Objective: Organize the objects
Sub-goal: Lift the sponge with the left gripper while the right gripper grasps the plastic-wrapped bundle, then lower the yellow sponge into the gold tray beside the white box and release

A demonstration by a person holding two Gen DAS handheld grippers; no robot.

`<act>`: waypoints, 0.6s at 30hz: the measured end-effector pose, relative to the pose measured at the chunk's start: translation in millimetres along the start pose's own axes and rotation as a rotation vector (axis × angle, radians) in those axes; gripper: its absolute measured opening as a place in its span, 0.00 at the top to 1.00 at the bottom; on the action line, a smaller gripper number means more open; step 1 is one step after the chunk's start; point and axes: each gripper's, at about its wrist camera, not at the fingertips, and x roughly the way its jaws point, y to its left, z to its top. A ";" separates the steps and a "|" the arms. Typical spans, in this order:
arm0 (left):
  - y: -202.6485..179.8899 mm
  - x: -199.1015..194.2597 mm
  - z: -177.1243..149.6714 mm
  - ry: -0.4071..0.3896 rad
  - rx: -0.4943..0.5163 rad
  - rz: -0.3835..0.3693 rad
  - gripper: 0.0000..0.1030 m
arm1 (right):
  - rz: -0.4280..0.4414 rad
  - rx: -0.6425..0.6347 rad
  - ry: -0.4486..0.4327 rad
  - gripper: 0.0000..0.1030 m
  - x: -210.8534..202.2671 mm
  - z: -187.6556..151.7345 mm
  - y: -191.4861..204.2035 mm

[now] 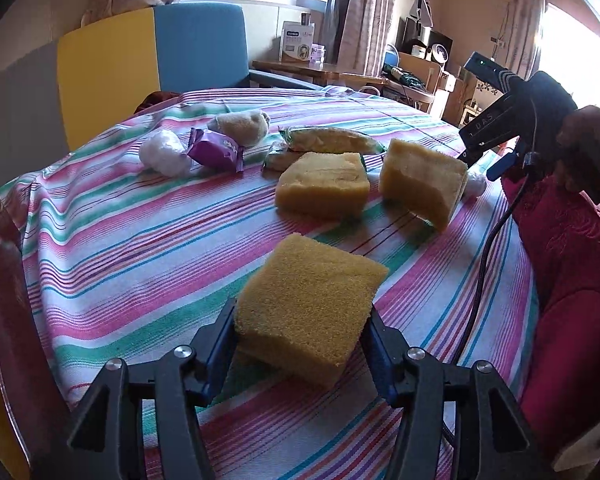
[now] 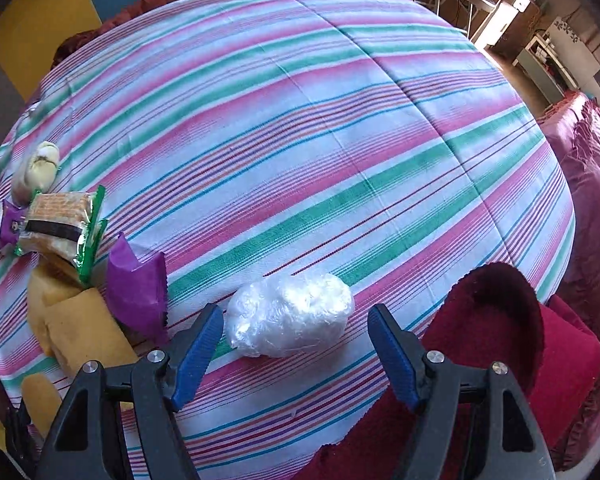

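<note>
Striped cloth (image 2: 300, 128) covered the worktop. Your left tongs (image 1: 300, 344) bracketed a yellow sponge (image 1: 308, 304); the pads seemed to touch its sides, though I cannot tell whether they pressed. Beyond that sponge lay two more sponges (image 1: 324, 188) and wrapped snacks (image 1: 216, 152). Your right tongs (image 2: 296, 352) stood apart above a white plastic-wrapped bundle (image 2: 288, 320), not gripping. Judged step: picking up. Next, lower and close squarely.

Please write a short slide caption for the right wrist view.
Open right gripper poised over a plastic-wrapped white bundle on the striped tablecloth.
</note>
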 end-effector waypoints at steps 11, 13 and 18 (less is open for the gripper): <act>0.8 -0.8 -1.1 -0.002 -0.004 -0.005 0.43 | 0.003 -0.056 -0.014 0.44 7.8 -0.8 12.5; 2.8 -2.2 -1.7 -0.005 -0.014 -0.015 0.44 | 0.028 -0.028 -0.020 0.44 6.8 -1.7 6.7; 5.4 -8.7 -2.1 -0.011 -0.037 -0.018 0.45 | 0.064 0.009 -0.029 0.44 5.3 -4.4 -1.9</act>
